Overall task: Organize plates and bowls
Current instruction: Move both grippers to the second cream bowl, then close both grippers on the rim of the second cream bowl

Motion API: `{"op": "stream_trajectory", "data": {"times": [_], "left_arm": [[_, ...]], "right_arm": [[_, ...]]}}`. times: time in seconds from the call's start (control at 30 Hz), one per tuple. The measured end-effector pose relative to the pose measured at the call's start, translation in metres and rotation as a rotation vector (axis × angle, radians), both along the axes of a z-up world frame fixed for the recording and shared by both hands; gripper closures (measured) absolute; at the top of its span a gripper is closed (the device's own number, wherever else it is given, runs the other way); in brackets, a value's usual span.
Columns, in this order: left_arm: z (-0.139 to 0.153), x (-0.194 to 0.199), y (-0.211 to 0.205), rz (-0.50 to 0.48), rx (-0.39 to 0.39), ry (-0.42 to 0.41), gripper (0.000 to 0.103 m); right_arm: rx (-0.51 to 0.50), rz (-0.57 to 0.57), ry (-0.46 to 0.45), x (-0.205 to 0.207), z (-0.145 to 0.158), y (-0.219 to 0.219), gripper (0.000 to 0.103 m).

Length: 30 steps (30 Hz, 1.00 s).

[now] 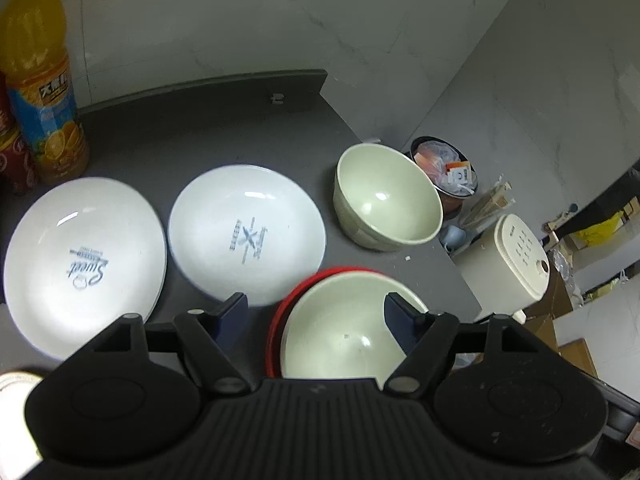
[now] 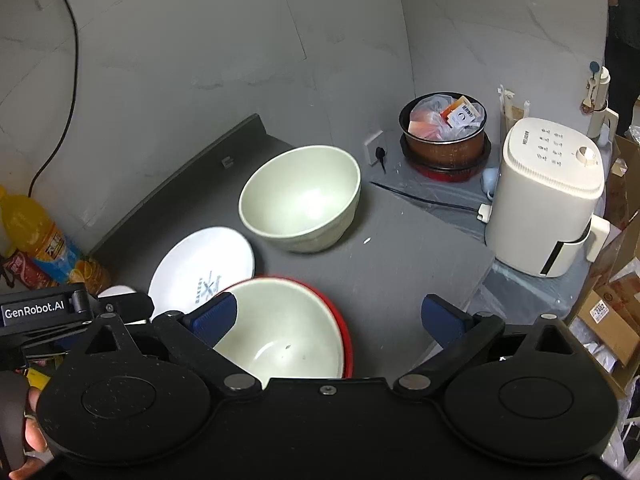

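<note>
Left wrist view
progress: cream bowl (image 1: 344,332) nested in red bowl (image 1: 280,312) at 6 o'clock, looks done; second cream bowl (image 1: 386,196) loose at 2 o'clock.
plates: "Sweet" plate (image 1: 84,256) at 9 o'clock, second white plate (image 1: 246,232) just beside, not stacked.
left claw (image 1: 316,316): jaws apart, nothing gripped, tilted down over nested bowls.

Right wrist view
left to do: loose cream bowl (image 2: 302,200) at 12 o'clock on worktop (image 2: 400,272); white plate (image 2: 202,264) at 10 o'clock.
right claw (image 2: 330,314): wide open, empty, angled down above the nested cream bowl (image 2: 280,332).

Left tongs (image 1: 316,312) and right tongs (image 2: 330,316) agape, angled downward, empty.
</note>
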<state>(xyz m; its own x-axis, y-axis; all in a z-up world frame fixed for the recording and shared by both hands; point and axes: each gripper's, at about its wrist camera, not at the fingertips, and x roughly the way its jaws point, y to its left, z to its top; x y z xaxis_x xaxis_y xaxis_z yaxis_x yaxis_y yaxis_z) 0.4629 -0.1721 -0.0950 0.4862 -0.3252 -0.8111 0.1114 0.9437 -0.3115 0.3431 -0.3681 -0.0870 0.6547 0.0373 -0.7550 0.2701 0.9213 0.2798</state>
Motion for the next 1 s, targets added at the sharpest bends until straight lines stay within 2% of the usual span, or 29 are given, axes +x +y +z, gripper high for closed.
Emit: {"op": "stream_trajectory", "data": {"times": [0.57,0.8,1.0], "left_arm": [[0.000,0.063,-0.049,0.101,0.014,0.003,0.029],[-0.011,0.077,-0.078,0.107,0.030,0.004,0.029],[-0.032,0.098,-0.090,0.166,0.017,0.062,0.029]], "right_arm": [[0.019,0.125,-0.008,0.075,-0.010,-0.058,0.003],[0.036,0.144,0.007,0.096,-0.020,-0.078,0.003],[0.042,0.180,0.038,0.119,-0.034,-0.088,0.003]]}}
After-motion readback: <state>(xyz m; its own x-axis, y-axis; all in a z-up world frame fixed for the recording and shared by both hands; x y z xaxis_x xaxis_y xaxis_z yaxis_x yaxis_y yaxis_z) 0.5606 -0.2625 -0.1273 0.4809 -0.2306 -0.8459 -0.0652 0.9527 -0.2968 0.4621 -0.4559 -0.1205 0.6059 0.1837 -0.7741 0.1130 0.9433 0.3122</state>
